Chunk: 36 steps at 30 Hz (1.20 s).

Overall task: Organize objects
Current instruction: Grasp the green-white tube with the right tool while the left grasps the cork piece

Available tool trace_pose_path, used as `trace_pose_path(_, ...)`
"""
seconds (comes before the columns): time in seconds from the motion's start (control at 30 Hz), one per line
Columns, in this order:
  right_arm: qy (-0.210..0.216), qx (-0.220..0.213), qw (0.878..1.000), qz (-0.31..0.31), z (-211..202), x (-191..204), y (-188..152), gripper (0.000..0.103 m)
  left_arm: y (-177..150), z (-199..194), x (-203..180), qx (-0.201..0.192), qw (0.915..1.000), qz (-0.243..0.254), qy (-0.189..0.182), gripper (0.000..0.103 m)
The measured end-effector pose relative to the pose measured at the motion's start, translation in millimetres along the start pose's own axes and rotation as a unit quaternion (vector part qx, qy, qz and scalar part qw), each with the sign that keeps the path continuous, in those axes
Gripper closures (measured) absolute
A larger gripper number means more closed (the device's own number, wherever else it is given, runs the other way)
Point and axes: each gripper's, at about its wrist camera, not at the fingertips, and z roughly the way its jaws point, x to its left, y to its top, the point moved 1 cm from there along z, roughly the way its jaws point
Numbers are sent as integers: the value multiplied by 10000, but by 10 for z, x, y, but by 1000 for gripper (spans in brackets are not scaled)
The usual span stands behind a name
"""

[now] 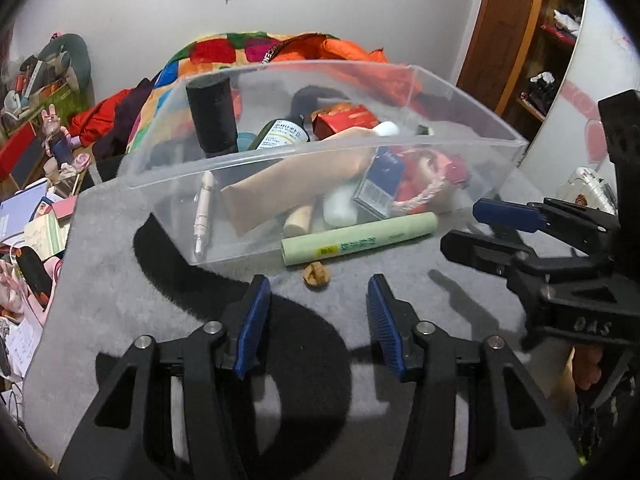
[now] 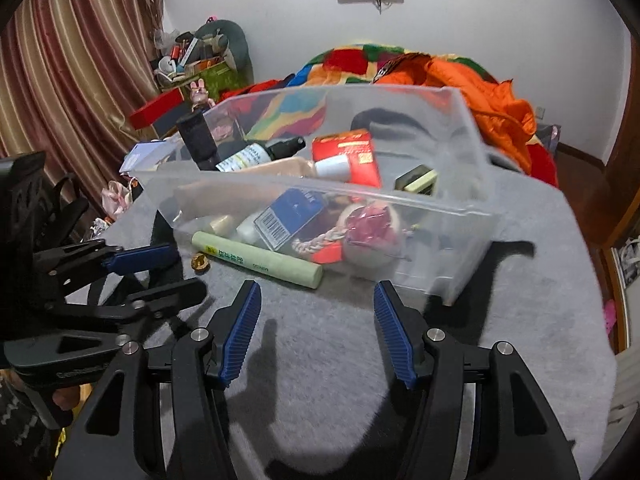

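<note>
Clear bin (image 1: 280, 152) sits mid-bench (image 1: 400, 360), already full of bottles, boxes etc. Two things not yet in: green tube (image 1: 359, 239) lying against bin's near wall, small brown nut-like bit (image 1: 316, 275) just in front. Left hand-held gripper (image 1: 316, 320) wide, empty, lined up w/ the nut; right hand-held gripper (image 2: 316, 332) wide, empty too. Prob. next: left drops onto the nut — tiny, needs a low, centred pinch.

You're working in a lived-in bedroom: a patchwork quilt (image 2: 352, 60) and orange duvet (image 2: 492, 100) heaped behind, striped curtains (image 2: 72, 80) at 1 side, a wooden wardrobe (image 1: 532, 36) (shelves cluttered) at the other.
</note>
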Motion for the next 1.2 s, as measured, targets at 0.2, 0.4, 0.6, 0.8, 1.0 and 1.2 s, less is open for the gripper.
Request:
trace_pose_path(0.2,134,91,9999,-33,124,88,45,48,68,101,-11,-45,9998,41,166,81)
trace_pose_path(0.4,204,120,9995,-196,145,199,63,47,7,52,20,-121,9999,11,85,90)
trace_pose_path(0.6,587,225,9973,-387,-55,232,-121,46,-106,-85,23,-121,9995,148,-234,90)
trace_pose_path(0.8,364,248,9961,-759,-317,243,-409,46,-201,-177,-196,-99,9975,452,-527,90)
trace_pose_path(1.0,-44,166,9963,-844,-322,206,-395,46,-213,-160,-236,-29,9981,485,-376,89)
trace_pose_path(1.2,-114,376,9934,-1075,15,240,-229,46,-189,-107,-184,2,9980,408,-476,80)
